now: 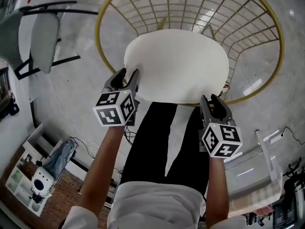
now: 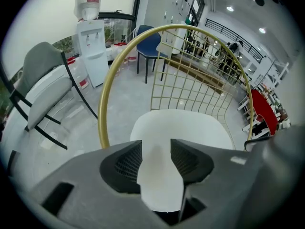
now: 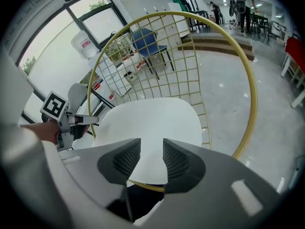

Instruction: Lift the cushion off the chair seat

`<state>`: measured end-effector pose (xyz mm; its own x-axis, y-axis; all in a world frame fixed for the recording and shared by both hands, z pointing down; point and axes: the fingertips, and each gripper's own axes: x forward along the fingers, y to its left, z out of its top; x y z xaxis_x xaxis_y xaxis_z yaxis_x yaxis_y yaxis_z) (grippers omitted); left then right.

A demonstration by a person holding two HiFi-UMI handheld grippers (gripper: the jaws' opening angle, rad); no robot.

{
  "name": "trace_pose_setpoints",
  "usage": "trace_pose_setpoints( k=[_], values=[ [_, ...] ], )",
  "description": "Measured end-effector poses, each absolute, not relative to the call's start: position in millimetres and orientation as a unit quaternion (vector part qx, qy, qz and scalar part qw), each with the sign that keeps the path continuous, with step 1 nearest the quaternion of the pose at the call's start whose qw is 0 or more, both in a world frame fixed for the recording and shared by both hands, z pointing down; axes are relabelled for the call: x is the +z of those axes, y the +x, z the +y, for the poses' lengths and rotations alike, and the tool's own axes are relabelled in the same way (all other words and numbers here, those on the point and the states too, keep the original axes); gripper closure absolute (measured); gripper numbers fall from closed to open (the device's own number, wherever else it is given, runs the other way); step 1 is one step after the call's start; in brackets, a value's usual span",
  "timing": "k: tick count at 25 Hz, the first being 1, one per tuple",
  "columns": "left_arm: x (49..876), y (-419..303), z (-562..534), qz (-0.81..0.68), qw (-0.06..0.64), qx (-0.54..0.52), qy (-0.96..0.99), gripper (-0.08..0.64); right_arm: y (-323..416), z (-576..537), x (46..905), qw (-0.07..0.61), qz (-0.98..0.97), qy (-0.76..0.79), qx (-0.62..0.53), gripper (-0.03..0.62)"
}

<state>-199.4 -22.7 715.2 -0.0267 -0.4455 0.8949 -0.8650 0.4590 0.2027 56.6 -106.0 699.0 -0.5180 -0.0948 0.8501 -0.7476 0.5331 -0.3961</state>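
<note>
Cushion (image 1: 176,63) is white, flat and roundish. It lies on the seat of the gold wire chair (image 2: 103,121), directly in front of both grippers and a bit below them, not lifted yet. Its longer axis runs approx. left to right in the head view, so each gripper faces one end of the near edge.

At the left gripper (image 1: 127,76) the jaws stand about half apart and point steeply down at the near-left edge. In the left gripper view the white edge shows in the gap between the pads, but no pad presses on it, i.e. nothing is held. At the right gripper (image 1: 214,100) the jaws are also part-way apart and empty. Through their gap one sees the near-right edge of the cushion and the gold rim (image 3: 145,186) just under it. In the head view the left tips overlap the cushion outline and the right tips stop at its edge, so the left seems slightly nearer, I think.

For the next move each gripper probably must go a little more fwd and down, until the pads can close on the edge itself. Main obstacle is the gold rim close under the near edge, esp. on the right side, since a jaw could catch it instead of the cushion. The wire backrest (image 2: 190,80) stands behind the cushion w/ its hoop high around it. The way up and toward the person looks free.

Further out are the person's black trousers (image 1: 145,142) below the near edge and a grey chair (image 1: 45,39) well apart at the left. A water dispenser (image 2: 93,46) and a blue chair (image 2: 150,39) stand beyond.
</note>
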Motion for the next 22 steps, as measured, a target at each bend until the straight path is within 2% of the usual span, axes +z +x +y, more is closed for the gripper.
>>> trace_pose_setpoints(
  k=[2,5,11,18,22],
  values=[
    [720.1,-199.8,-24.9,-0.688,0.510,0.204,0.475,0.363,58.7,-110.1,704.3,0.409,-0.770,0.280,0.401,0.419],
    [727.3,-197.6,-25.6,-0.693,0.520,0.189,0.462,0.314,65.3,-112.6,712.9,0.414,-0.764,0.291,0.400,0.403],
    [736.0,-199.7,-23.8,-0.701,0.516,0.206,0.447,0.241,72.2,-112.2,726.1,0.433,-0.754,0.300,0.393,0.320],
    [746.1,-202.6,-21.3,-0.691,0.529,0.226,0.437,0.216,84.8,-120.9,739.9,0.438,-0.734,0.333,0.398,0.254],
    [752.3,-203.9,-21.8,-0.686,0.535,0.235,0.434,0.204,90.8,-124.8,751.3,0.434,-0.721,0.346,0.415,0.236]
  ],
)
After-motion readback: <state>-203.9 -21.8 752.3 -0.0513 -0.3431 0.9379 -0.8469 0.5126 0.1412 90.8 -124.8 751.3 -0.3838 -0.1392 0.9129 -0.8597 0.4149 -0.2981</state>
